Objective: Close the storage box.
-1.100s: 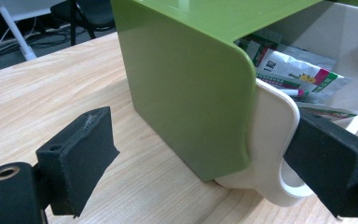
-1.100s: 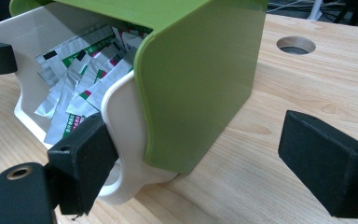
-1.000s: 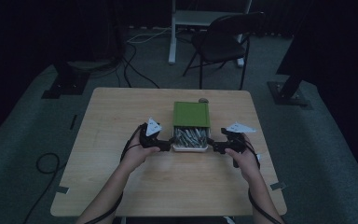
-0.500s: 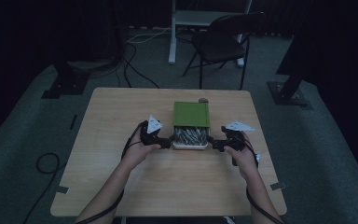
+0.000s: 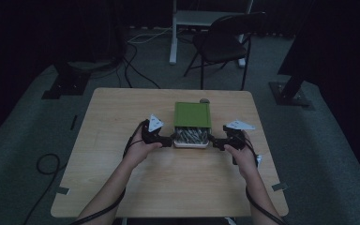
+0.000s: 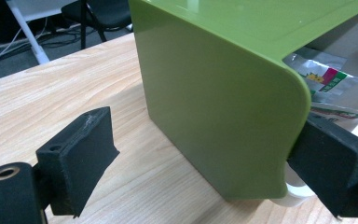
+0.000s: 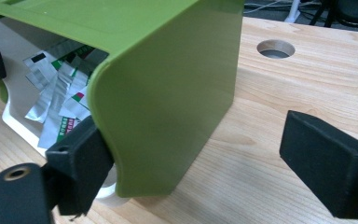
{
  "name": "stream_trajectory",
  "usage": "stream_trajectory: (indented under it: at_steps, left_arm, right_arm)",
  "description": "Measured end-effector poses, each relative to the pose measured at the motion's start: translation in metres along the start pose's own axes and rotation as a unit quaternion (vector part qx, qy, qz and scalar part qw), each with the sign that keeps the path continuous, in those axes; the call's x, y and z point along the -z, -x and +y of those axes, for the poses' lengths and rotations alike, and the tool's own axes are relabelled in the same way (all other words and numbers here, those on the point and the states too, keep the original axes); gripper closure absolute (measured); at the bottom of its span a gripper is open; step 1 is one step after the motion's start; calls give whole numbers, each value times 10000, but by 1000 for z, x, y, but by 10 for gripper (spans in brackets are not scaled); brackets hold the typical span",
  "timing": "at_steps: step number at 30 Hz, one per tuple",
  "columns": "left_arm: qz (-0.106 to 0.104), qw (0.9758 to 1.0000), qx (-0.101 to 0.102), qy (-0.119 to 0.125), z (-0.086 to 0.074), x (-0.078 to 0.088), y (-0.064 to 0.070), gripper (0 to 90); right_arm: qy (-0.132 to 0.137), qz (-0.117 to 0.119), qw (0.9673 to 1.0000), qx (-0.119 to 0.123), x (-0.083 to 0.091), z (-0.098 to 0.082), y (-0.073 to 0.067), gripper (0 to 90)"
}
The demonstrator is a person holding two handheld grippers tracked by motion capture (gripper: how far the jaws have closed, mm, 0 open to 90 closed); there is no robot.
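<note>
A green box (image 5: 192, 115) with a white drawer (image 5: 191, 143) pulled partly out toward the person sits near the middle of the wooden desk (image 5: 122, 112). The high view shows the drawer full of silver packets (image 5: 191, 135); the left gripper view adds their printed colours (image 6: 328, 77), and the right gripper view shows them heaped loosely (image 7: 58, 107).

The left gripper (image 5: 168, 140) and right gripper (image 5: 214, 142) flank the drawer's front corners. Both stand with jaws wide open, gripping nothing; on each, one pad lies against the green shell's corner by the drawer, the other stands free over bare wood.

Bare desk lies open on all sides. A round hole (image 7: 275, 48) in the desk lies just behind the box. Beyond stand a dark chair (image 5: 222, 40) and a grey floor with cables (image 5: 136, 70).
</note>
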State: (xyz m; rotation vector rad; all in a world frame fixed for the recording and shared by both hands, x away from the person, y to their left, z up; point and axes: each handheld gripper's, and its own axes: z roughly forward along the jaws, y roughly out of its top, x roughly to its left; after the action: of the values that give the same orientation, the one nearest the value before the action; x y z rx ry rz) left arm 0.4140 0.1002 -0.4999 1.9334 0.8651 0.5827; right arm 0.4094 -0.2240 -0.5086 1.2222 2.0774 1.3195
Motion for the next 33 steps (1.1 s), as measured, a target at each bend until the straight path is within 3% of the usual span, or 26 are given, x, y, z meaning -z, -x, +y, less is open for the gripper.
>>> stream_trajectory:
  at_steps: [8,13,19,33]
  left_arm:
    - [19,9999,-109,-55,-2,-1,2,99]
    - [-45,10000,13,85,-2,3,6,99]
    - [-62,9998,24,172,0,10,10,98]
    - [83,9998,79,135,-7,21,15,99]
  right_arm:
    - [33,-14,10000,-26,0,-2,-1,112]
    - [77,111,9999,-108,1,-3,-3,112]
    - [83,43,9999,-100,5,-5,-5,112]
    - [21,-62,9999,-117,15,-13,-1,112]
